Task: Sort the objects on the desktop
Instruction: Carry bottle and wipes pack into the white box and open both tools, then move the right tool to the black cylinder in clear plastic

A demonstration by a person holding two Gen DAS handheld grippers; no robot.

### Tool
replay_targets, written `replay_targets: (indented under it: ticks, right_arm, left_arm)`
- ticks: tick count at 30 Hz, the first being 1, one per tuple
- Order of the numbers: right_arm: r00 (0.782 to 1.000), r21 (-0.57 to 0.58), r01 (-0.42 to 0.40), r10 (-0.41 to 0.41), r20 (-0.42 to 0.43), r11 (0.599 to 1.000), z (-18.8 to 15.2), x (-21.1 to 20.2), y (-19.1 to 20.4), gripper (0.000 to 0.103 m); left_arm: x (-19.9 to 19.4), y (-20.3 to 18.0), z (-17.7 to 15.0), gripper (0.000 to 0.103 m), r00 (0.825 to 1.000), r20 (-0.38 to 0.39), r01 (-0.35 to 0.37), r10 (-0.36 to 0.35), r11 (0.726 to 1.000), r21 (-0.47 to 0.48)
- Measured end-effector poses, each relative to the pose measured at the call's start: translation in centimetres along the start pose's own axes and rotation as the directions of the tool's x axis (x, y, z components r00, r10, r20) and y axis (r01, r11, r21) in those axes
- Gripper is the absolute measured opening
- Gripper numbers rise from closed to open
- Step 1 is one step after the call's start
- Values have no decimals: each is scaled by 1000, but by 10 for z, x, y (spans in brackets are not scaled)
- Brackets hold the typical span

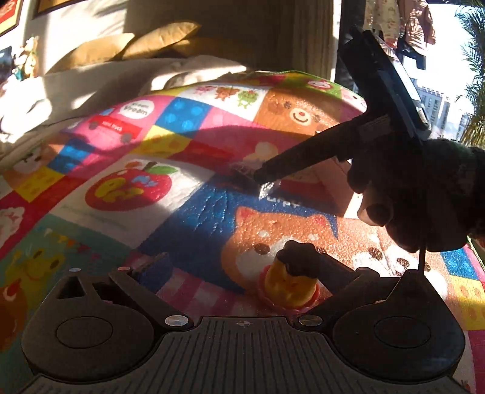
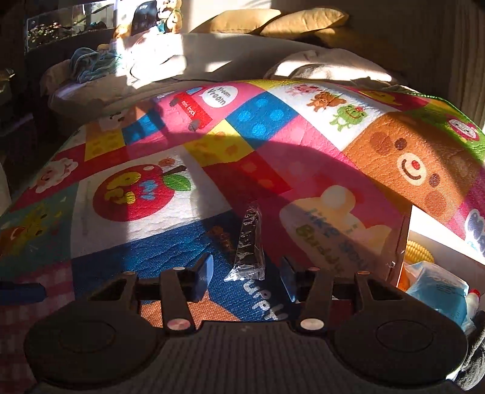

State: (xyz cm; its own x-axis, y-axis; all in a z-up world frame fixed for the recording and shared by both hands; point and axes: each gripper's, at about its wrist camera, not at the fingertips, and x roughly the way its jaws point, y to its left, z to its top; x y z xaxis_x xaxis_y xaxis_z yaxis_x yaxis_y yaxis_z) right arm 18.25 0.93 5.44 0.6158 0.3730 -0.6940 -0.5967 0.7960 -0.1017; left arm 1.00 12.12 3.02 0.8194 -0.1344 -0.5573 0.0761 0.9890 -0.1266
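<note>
Both jaws gape: left gripper (image 1: 230, 272) beside yellow toy (image 1: 288, 288), right gripper (image 2: 245, 272) astride wrapper (image 2: 250, 242), tilted downward.

Bright cartoon-patchwork play mat (image 2: 272, 127) in hard sunlight and shadow. Beige sofa (image 2: 242, 57) behind, tan cushions (image 2: 303, 19). Window (image 1: 448, 100) shows buildings.

I can read a few prints on the play mat (image 2: 272, 127): "Vroom Vroom" in a white speech bubble (image 2: 219, 96) at the far left, "mini truck" on the red truck (image 2: 191, 109) beneath it, and partial letters "UPPY" (image 2: 264, 300) near the tongs.
</note>
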Motion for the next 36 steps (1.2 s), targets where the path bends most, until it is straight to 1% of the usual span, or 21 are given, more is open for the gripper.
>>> replay_targets:
  ticks: [3, 4, 5, 6, 7, 10, 13, 14, 16, 20, 22, 24, 26, 27, 29, 30, 31, 32, 33, 35, 36]
  right_arm:
    - [998, -9, 48, -48, -33, 999, 3, 28, 5, 49]
    - [997, -6, 54, -54, -53, 999, 3, 36, 4, 46]
    - [996, -5, 57, -57, -66, 998, 1, 39, 3, 41]
    - [995, -10, 47, -48, -85, 999, -1, 42, 3, 26]
    - [996, -12, 33, -34, -82, 999, -3, 37, 3, 24]
    - [999, -34, -2, 0, -50, 999, -14, 5, 6, 23]
    - [999, -64, -36, 36, 9, 997, -37, -53, 7, 22]
    - [999, -71, -40, 41, 21, 997, -47, -71, 6, 22]
    - [998, -59, -56, 58, 30, 997, -71, -105, -1, 22]
    - [999, 2, -42, 42, 20, 999, -120, -155, -21, 22]
    - [998, 42, -62, 62, 7, 997, -149, -178, -31, 22]
    - [997, 45, -81, 82, -8, 996, -173, -192, -35, 22]
    - [998, 40, -59, 60, -22, 997, -193, -201, -40, 23]
    - [999, 42, -36, 37, -26, 998, -198, -201, -43, 24]
    - [997, 42, 79, -78, -15, 996, -211, -200, -51, 30]
    - [985, 33, 170, -170, -3, 985, -217, -198, -54, 38]
    - [973, 37, 230, -230, 5, 973, -221, -197, -57, 46]
    - [965, 59, 261, -262, 14, 963, -225, -199, -61, 51]
    - [965, 105, 256, -260, 21, 961, -228, -201, -66, 56]
    - [978, 194, 191, -204, 48, 962, -232, -207, -71, 62]
    - [982, 235, 155, -175, 68, 960, -235, -210, -72, 70]
  left_arm:
    - [-3, 5, -4, 103, 1000, -10, 27, -27, 1000, -9]
    - [-3, 4, -6, 103, 999, -14, 30, -30, 1000, -8]
    - [-3, 4, -8, 103, 999, -16, 36, -36, 999, -7]
    - [-3, 3, -9, 103, 999, -18, 43, -43, 999, -6]
    - [-3, 1, -10, 103, 998, -20, 52, -52, 999, -4]
    - [-3, -9, -12, 103, 997, -24, 68, -67, 998, 18]
    - [-4, -19, -14, 103, 996, -21, 92, -92, 995, 30]
    - [-4, -24, -15, 103, 996, -22, 89, -89, 995, 36]
    - [-1, -32, -16, 103, 999, -18, 52, -51, 997, 64]
    - [1, -40, -15, 103, 1000, -19, 20, -19, 998, 57]
    - [2, -43, -14, 103, 1000, -16, -1, 2, 999, 46]
    - [3, -48, -15, 103, 1000, -20, -13, 14, 999, 40]
    - [6, -54, -16, 103, 999, -28, -18, 19, 999, 45]
    - [7, -57, -17, 103, 999, -33, -24, 26, 998, 52]
    - [8, -64, -19, 103, 999, -40, -33, 36, 997, 74]
    - [8, -66, -20, 103, 998, -41, -37, 40, 996, 81]
    - [8, -69, -20, 103, 998, -42, -39, 43, 995, 87]
    - [7, -70, -20, 103, 998, -42, -40, 44, 995, 90]
    - [7, -72, -21, 103, 998, -41, -42, 46, 995, 95]
    - [10, -74, -21, 103, 997, -44, -60, 65, 992, 108]
    - [12, -74, -21, 103, 996, -47, -70, 75, 992, 109]
